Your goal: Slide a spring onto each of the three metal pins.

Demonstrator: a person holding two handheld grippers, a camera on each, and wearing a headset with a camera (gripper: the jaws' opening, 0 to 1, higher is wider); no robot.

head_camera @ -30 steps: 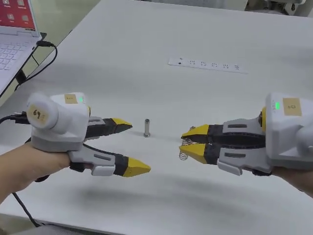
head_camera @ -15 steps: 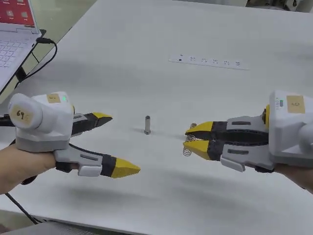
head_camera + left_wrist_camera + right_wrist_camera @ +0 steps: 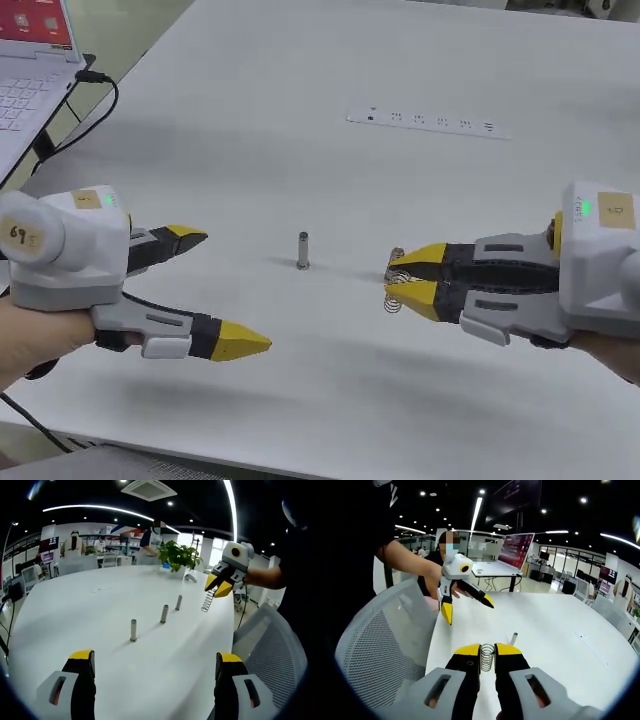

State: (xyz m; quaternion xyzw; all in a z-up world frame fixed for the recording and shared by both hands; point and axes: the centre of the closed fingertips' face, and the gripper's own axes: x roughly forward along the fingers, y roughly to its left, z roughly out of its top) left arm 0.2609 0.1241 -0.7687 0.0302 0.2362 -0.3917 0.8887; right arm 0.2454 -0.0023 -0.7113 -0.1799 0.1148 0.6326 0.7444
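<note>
Transfer step: the right gripper (image 3: 392, 277) clamps a small coiled steel spring (image 3: 487, 658) in its yellow-tipped fingers over the white tabletop (image 3: 300, 130), near the bare upright metal pin (image 3: 303, 250). The left gripper (image 3: 237, 290) fingers stand wide, empty. Next, align the coil above the pin and lower.

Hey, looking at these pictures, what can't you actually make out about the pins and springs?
1. Head view: the middle pin and farthest pin are hidden behind the right tool and its spring.
2. Left gripper view: the farthest pin is too small to tell whether it carries a spring.
3. Right gripper view: the spring's lower end is hidden between the tool's jaws.
4. Head view: the laptop is cut off by the left edge.
</note>
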